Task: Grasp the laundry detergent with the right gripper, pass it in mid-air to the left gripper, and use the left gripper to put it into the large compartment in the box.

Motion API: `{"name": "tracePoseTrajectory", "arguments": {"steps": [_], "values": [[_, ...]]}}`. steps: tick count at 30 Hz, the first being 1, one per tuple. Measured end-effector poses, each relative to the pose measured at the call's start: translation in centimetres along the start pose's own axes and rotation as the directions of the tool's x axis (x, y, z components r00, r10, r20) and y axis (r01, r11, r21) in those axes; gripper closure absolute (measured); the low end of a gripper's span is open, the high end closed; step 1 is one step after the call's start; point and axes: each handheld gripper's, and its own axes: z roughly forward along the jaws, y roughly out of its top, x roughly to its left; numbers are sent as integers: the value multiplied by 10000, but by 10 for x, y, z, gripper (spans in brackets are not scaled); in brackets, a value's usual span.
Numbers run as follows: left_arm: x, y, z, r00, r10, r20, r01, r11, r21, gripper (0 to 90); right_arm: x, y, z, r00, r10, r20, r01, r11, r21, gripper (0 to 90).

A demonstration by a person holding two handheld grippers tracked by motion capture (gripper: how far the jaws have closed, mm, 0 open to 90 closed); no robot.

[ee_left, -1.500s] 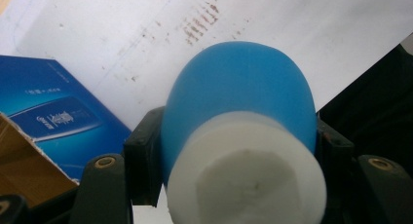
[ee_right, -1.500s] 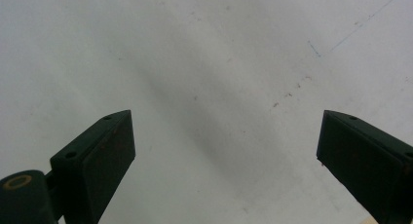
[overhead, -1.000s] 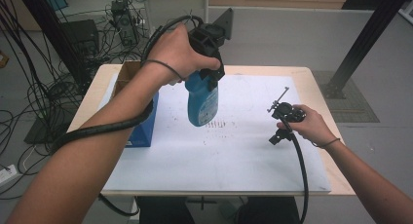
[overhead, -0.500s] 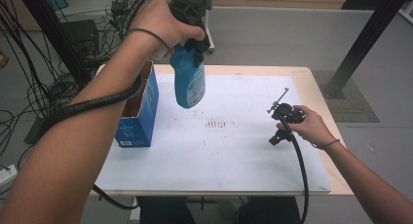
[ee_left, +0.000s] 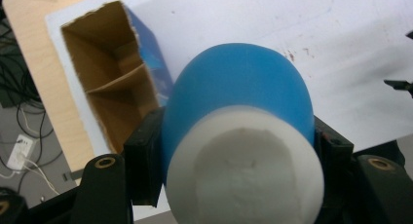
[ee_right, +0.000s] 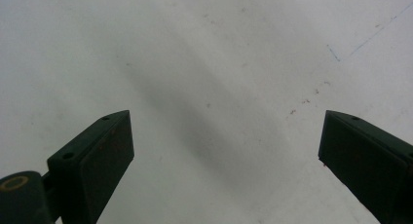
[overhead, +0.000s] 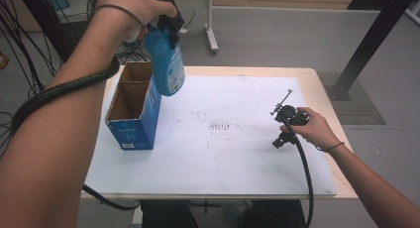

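From the high view, one blue bottle [overhead: 167, 62] is seen held in the air by the left gripper [overhead: 166, 21], clamped near its top and hanging base down just above and beside the single open cardboard box [overhead: 132, 114], which is divided into two compartments and stands at the left of the one white sheet [overhead: 213, 153] spread over the table [overhead: 324, 96]. The top of that gripper and of the hand is cut off by the upper edge. At the right, one right gripper [overhead: 281, 107] is held low over the sheet by the right hand [overhead: 313, 129], well apart from the bottle; its jaws are too small to be judged here. Along the left gripper view, the two black jaws are seen pressed against either side of the bottle's blue body [ee_left: 238, 97], whose white cap [ee_left: 246, 170] is blurred and cut off at the bottom; the box [ee_left: 104, 83] is seen beyond, its two compartments bare. Along the right gripper view, the two jaws are seen spread wide apart with nothing between them, above the bare sheet [ee_right: 204, 63] marked by a few faint specks.
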Motion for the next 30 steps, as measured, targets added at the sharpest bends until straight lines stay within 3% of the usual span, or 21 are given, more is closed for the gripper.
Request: {"name": "tracePoseTrajectory", "arguments": {"steps": [5, 13, 16, 30], "values": [[22, -3, -2, 9981, -612, -49, 612, 9981, 14, 373, 0, 0, 0, 10000, 7, -20, -7, 10000, -15, 59], [54, -8, -2, 9888, -1480, -178, 1480, 9890, -21, 373, 1, 0, -1, 10000, -48, 2, 48, 10000, -49, 58], [66, -11, -3, 9813, -1901, -309, 1899, 9818, -83, 373, 2, 0, -1, 10000, -45, -16, 45, 10000, -42, 58], [95, -19, -7, 9560, -2844, -712, 2859, 9582, 106, 373, 2, 1, -1, 10000, -56, 7, 56, 10000, -65, 57]]}}
